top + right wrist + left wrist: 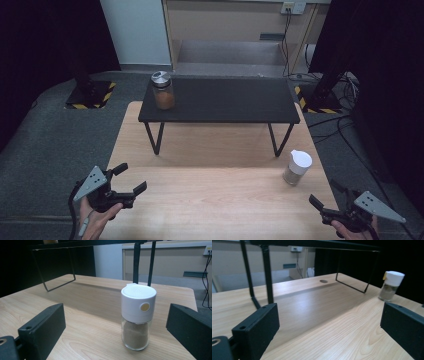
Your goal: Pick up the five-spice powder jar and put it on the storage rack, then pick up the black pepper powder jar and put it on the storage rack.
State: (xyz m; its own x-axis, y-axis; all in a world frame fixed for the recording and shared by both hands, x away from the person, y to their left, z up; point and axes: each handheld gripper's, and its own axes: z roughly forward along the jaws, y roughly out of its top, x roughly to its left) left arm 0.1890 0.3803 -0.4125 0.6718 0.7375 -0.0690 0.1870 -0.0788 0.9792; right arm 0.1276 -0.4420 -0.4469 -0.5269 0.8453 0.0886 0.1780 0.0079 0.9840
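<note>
Nothing had been grasped at this moment. The right tool (327, 197) hovered at the near right corner of the tabletop (210, 200), its jaws wide apart and pointed at the shaker (138, 320), which stood just ahead of it and between the two jaws in the right gripper view, touched by neither. The left tool (131, 178) hung at the near left edge, jaws likewise apart, with bare wood between them and nothing in reach. By my judgement the work stood at its very start: the approach to the shaker was lined up, while the closing, the lift and any placing were all left to do.

The shaker stood upright on the near right part of the tabletop, just in front of the right leg of the rack (220, 100). It was a small clear glass pot under a tall white cap with a round yellowish dot on its side and a small lip at the rim. Brownish-grey powder filled the glass most of the way up; the light was too dim to say what the powder was.

Farther off, the black rack spanned the far half of the tabletop, and on its far left corner stood a jar (163, 90) with a silver lid and orange-brown contents.
</note>
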